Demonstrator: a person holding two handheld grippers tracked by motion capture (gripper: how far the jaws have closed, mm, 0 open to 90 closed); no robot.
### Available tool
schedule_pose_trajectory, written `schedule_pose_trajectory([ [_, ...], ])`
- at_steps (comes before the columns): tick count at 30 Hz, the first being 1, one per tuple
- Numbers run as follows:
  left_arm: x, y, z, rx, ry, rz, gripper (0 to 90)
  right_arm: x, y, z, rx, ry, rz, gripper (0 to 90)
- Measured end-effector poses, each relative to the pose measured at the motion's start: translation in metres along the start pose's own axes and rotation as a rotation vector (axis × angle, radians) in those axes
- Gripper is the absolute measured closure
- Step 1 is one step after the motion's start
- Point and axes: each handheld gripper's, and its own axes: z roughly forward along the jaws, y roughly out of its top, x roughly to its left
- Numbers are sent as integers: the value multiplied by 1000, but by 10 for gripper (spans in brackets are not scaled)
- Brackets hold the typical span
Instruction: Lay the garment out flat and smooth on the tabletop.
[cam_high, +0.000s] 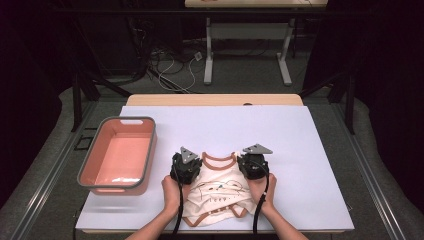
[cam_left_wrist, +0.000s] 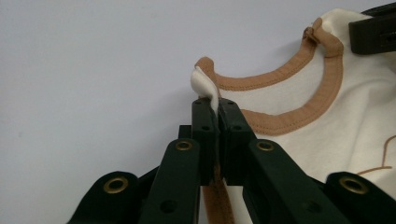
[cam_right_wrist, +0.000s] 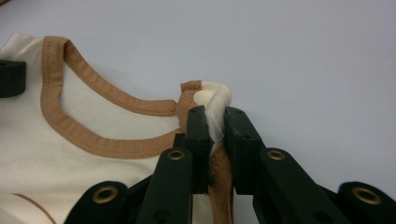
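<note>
Both your grippers pinch the shirt's shoulders.
Your left gripper (cam_left_wrist: 218, 106) and right gripper (cam_right_wrist: 215, 116) each clamp the shirt (cam_high: 220, 187) on the table (cam_high: 300, 150); its print looks like a face, hem partly folded under.

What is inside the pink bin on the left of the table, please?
Nothing can be seen inside the pink bin: its floor looks bare. The strip just behind its near wall is hidden from the high view, so something small there cannot be ruled out.
</note>
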Motion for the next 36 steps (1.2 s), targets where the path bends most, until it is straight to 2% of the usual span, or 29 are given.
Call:
schedule_pose_trajectory([
  [7,-6,12,-23,-95,12,28,864,4,13,-28,-114,-14,-29,813],
  [12,-5,32,-45,-176,37,63,864,8,31,-54,-211,-29,-63,813],
  [16,-1,61,-60,-240,68,85,861,9,54,-69,-282,-47,-100,812],
  [18,3,80,-64,-255,93,119,859,9,70,-73,-310,-59,-105,812],
  [20,8,100,-65,-277,126,138,858,8,90,-73,-337,-83,-132,811],
  [23,18,135,-60,-303,184,164,857,4,124,-69,-362,-130,-146,808],
  [24,22,147,-56,-302,204,183,855,3,138,-67,-369,-153,-155,806],
  [25,27,161,-48,-295,253,205,851,2,152,-64,-371,-176,-160,801],
  [26,31,168,-41,-280,274,195,818,0,170,-56,-351,-192,-165,763],
  [27,40,180,-28,-206,286,171,742,-1,181,-49,-324,-214,-172,695],
  [28,45,185,-17,-139,324,149,581,-3,195,-36,-271,-248,-173,625],
  [29,49,186,-10,-114,337,126,481,-6,200,-27,-250,-281,-159,587],
  [30,53,184,-4,-72,341,117,430,-8,202,-21,-216,-287,-153,516],
  [32,56,174,1,-37,311,72,344,-11,198,-11,-147,-247,-108,476],
  [34,53,160,2,-19,282,77,322,-11,182,-6,-110,-203,-108,427],
  [36,50,143,0,2,232,80,305,-9,164,-5,-77,-168,-133,421],
])
